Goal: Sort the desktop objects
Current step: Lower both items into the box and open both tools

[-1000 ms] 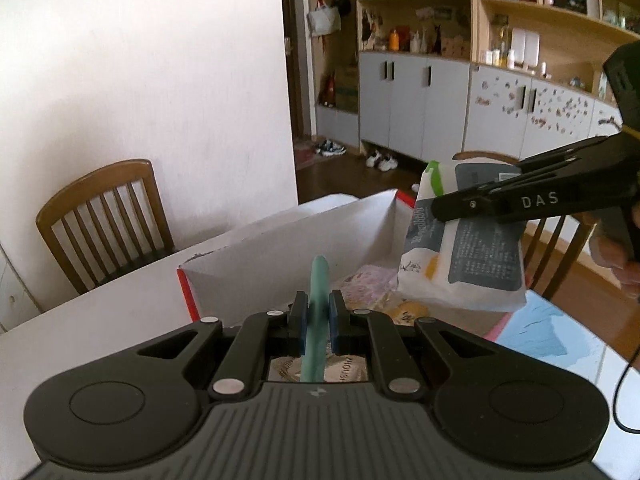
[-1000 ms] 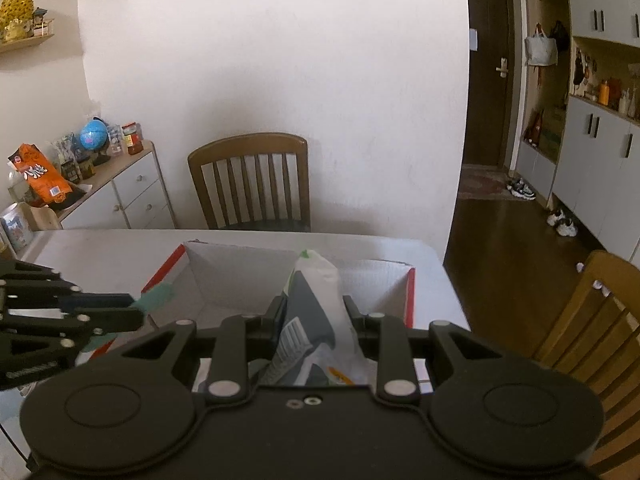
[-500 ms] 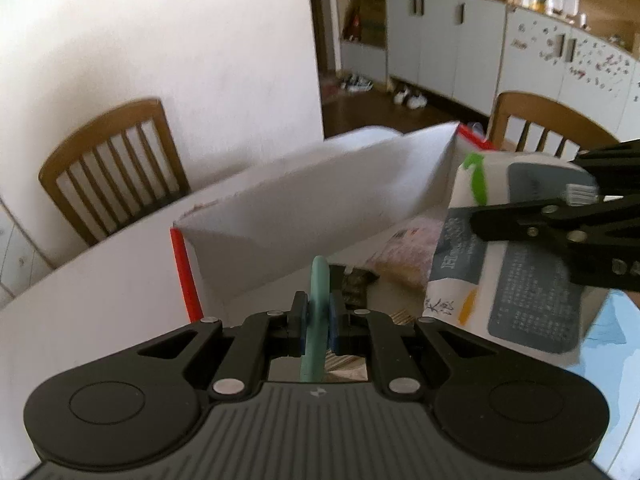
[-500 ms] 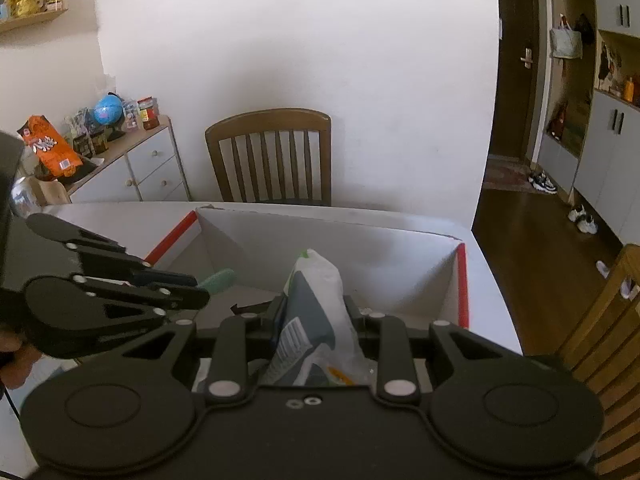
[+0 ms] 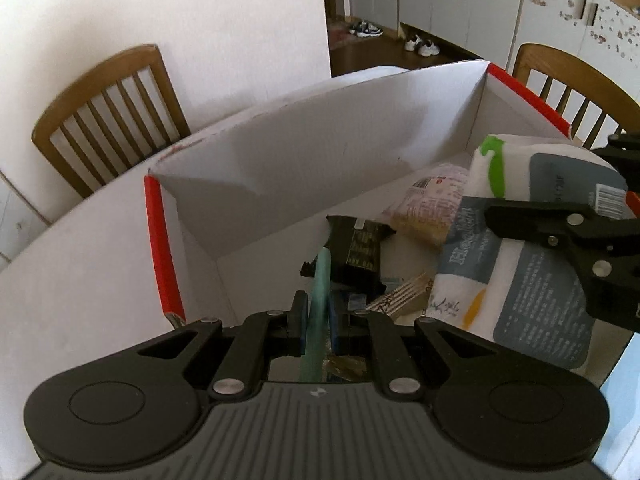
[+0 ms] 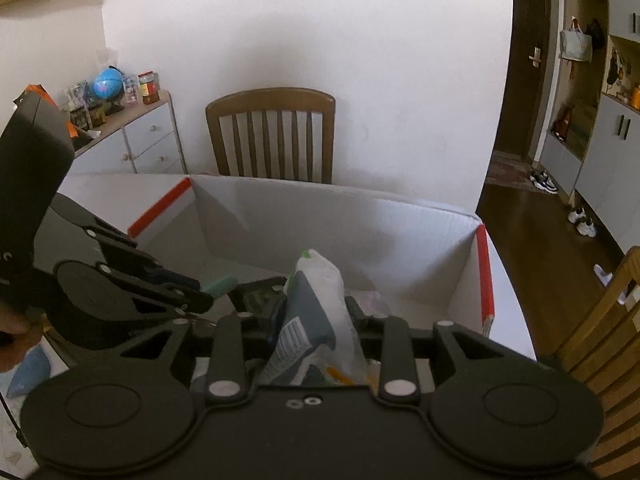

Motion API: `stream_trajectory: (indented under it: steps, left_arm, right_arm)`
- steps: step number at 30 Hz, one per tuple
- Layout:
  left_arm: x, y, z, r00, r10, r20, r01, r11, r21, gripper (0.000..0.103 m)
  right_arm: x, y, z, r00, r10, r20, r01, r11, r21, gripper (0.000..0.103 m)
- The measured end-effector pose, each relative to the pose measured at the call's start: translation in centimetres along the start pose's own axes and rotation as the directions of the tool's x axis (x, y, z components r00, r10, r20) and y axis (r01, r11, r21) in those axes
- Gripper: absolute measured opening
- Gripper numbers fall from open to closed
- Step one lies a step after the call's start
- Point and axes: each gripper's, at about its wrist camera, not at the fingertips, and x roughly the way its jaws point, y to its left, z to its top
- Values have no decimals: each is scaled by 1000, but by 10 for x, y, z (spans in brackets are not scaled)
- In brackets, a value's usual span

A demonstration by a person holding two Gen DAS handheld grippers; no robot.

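Tissue pack [image 5: 520, 264] hangs over the open white box [image 5: 320, 152], right gripper [image 6: 316, 316] jaws just easing apart around it, release likely underway. Left gripper [image 5: 318, 320] clamps a thin green strip [image 5: 320, 292] above the box. Snack packets [image 5: 428, 208] already inside; both drops remain.

**Both claws lowered into the box**

The left claw [image 5: 318, 322] has tipped downward and sunk, so its teal strip [image 5: 320, 292] now hangs inside the white box [image 5: 304, 152], above the black packet [image 5: 356, 248]. The right claw [image 6: 318, 322] has dropped too, bringing the tissue pack [image 6: 316, 300] below the box rim. Its jaws have just been opening, the pack between them.
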Motion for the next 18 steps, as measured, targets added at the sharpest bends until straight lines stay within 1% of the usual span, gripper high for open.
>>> stream_trajectory:
  steps: [3,7,8,10,11,15,17,18]
  left_arm:
    - [1,2,2,1000,-12,-11,12,1000,-6,10]
    - [0,4,5,1000,-19,-14,19,999,-26,10]
    - [0,3,4,1000,-20,-15,19,999,-25,10]
    - [-2,3,5,1000,-13,-16,13,1000,-27,10]
    - [-2,2,5,1000,-7,-15,7,1000,-29,10]
    - [-6,2,6,1000,-5,-11,5,999,-41,13]
    - [-8,2,6,1000,-9,-6,9,999,-44,20]
    - [-9,1,6,1000,-11,-4,11,999,-42,30]
  right_arm:
    - [2,-4,0,1000,-1,-15,1,1000,12,35]
    - [1,-8,-2,1000,-11,-25,11,1000,17,41]
    - [1,-8,-3,1000,-15,-27,16,1000,13,53]
    - [-4,-9,-4,1000,-29,-6,29,999,15,70]
    - [-6,-11,-4,999,-33,5,33,999,20,70]
    - [-9,-16,-2,1000,-27,2,27,999,28,70]
    - [-10,-19,-2,1000,-24,-2,24,999,31,70]
    - [-11,-20,-2,1000,-22,-4,22,999,35,70]
